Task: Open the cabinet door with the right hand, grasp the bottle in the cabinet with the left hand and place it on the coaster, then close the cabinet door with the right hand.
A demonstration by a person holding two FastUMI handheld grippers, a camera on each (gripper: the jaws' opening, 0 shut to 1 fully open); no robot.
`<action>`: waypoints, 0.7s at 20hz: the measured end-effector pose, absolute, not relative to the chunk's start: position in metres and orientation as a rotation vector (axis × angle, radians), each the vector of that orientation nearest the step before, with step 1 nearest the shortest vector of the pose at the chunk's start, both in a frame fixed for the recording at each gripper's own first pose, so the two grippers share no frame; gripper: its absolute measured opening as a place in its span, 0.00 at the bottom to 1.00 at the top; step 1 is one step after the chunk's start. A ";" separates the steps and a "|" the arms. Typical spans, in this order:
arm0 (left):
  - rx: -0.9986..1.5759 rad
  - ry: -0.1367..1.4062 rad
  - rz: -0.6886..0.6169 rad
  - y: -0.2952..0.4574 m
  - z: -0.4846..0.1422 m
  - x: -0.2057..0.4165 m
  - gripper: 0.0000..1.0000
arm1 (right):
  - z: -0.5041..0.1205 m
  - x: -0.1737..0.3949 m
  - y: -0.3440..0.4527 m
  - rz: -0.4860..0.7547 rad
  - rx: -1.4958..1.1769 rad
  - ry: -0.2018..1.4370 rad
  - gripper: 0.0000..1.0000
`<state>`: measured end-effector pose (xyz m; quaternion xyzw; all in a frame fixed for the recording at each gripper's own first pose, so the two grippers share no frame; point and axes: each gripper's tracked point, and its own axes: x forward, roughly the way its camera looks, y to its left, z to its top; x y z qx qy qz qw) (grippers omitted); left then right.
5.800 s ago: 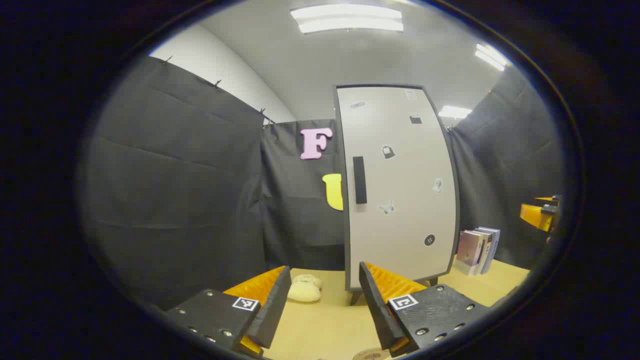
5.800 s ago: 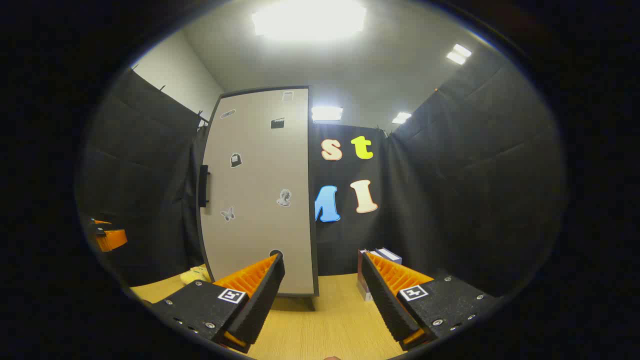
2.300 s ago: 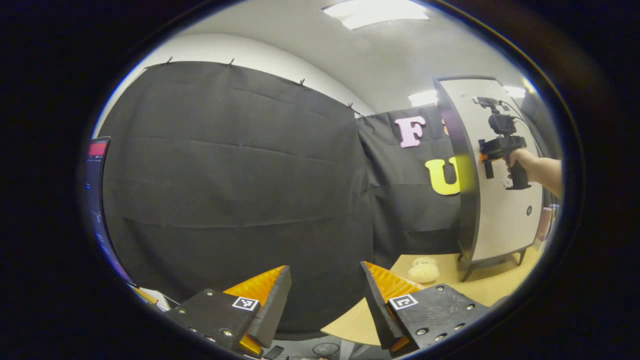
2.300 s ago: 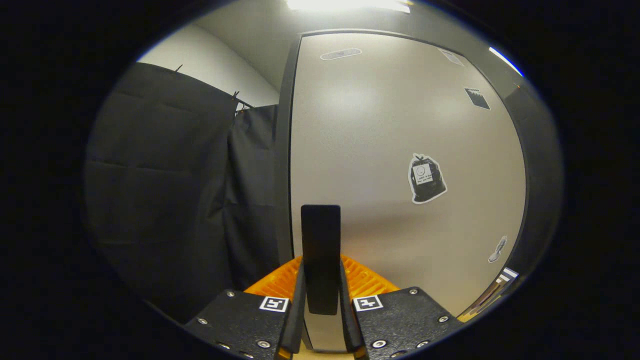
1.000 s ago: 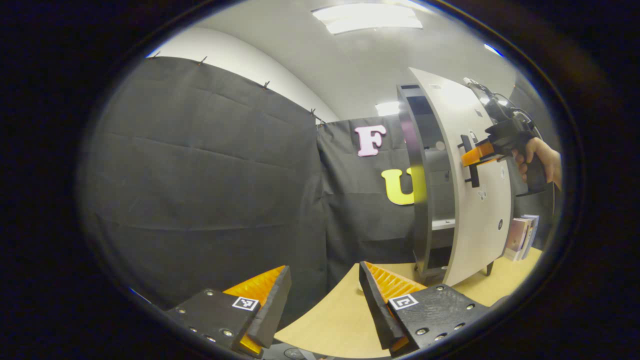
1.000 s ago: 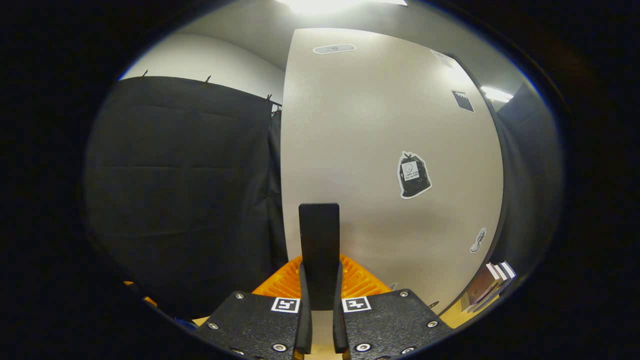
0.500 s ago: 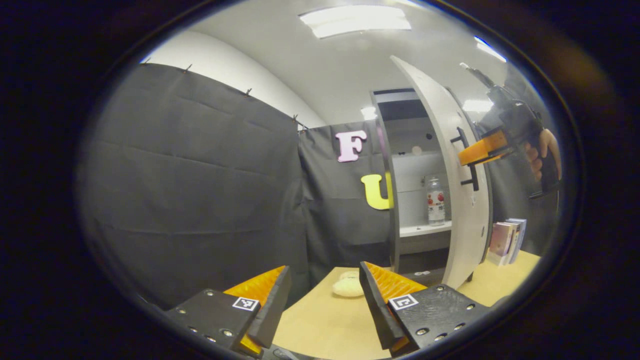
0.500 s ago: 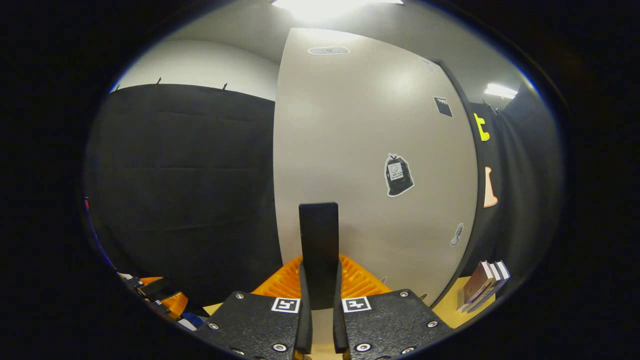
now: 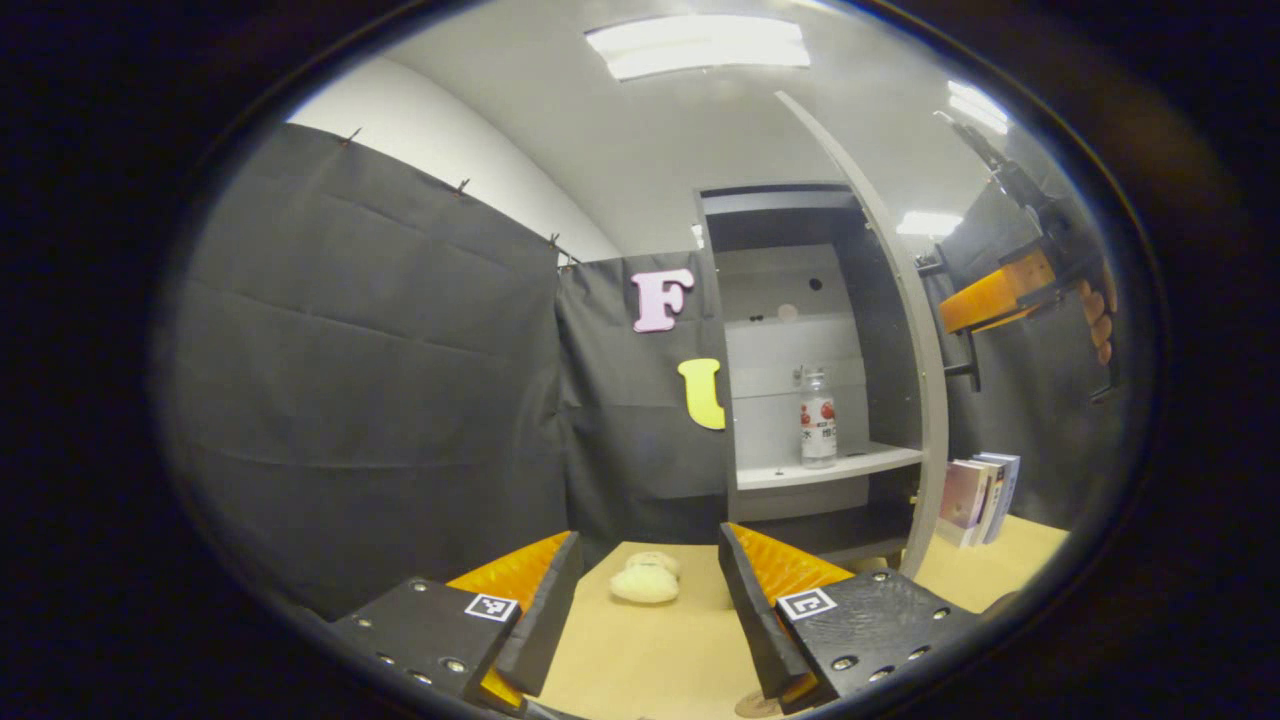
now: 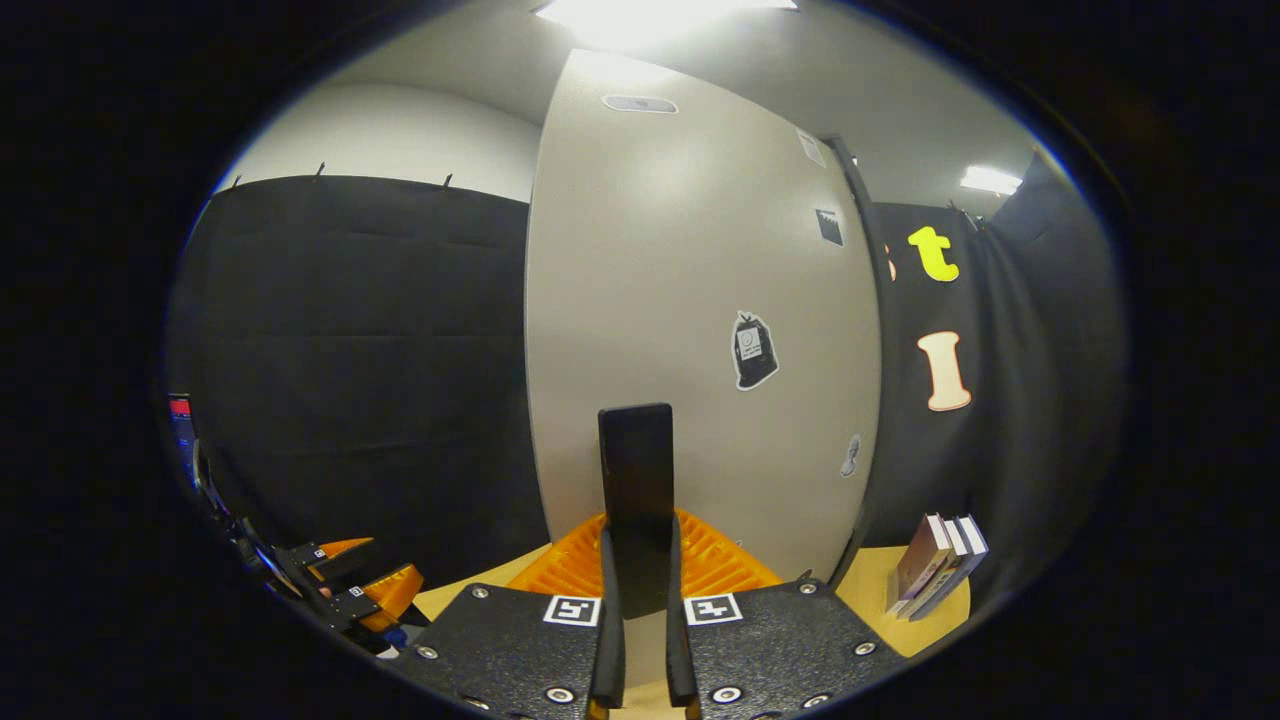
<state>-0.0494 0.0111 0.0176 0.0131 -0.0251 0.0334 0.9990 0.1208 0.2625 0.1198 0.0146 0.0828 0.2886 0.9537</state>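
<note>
One cabinet (image 9: 790,300) open on tabletop (image 9: 660,640); door (image 10: 690,300) swung wide, handle (image 10: 637,480) clamped in right gripper (image 10: 637,600) jaws. Books (image 9: 975,495) beside. Bottle (image 9: 817,420) upright on shelf (image 9: 830,466). Left gripper (image 9: 645,600) jaws apart, holding nothing, plush (image 9: 645,582) ahead.

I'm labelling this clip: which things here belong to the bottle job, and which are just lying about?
Job:
- cabinet door, swung open
- its handle, clamped by the right gripper
- bottle on the cabinet shelf
- coaster at the table's near edge
- left gripper, open

Lying about:
- books beside the cabinet
- pale plush toy on the table
</note>
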 end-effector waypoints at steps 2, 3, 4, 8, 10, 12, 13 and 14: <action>0.012 -0.044 0.041 -0.007 0.014 -0.040 0.84 | 0.121 0.119 0.256 0.574 0.036 0.168 0.16; 0.000 -0.040 0.028 -0.016 0.013 -0.037 0.84 | 0.121 0.118 0.253 0.568 0.036 0.168 0.16; -0.012 -0.036 0.016 -0.025 0.012 -0.034 0.84 | 0.121 0.118 0.249 0.561 0.031 0.166 0.16; -0.026 -0.028 -0.019 -0.053 0.013 -0.031 0.84 | 0.122 0.115 0.232 0.515 0.024 0.160 0.16; -0.019 -0.032 -0.034 -0.066 0.018 -0.033 0.84 | 0.123 0.116 0.223 0.486 0.021 0.154 0.16; -0.012 -0.031 -0.042 -0.077 0.019 -0.035 0.81 | 0.123 0.120 0.213 0.457 0.024 0.148 0.16; -0.012 -0.030 -0.045 -0.083 0.021 -0.035 0.84 | 0.124 0.120 0.209 0.446 0.026 0.145 0.16; -0.013 -0.031 -0.051 -0.090 0.021 -0.034 0.79 | 0.124 0.120 0.205 0.437 0.023 0.141 0.16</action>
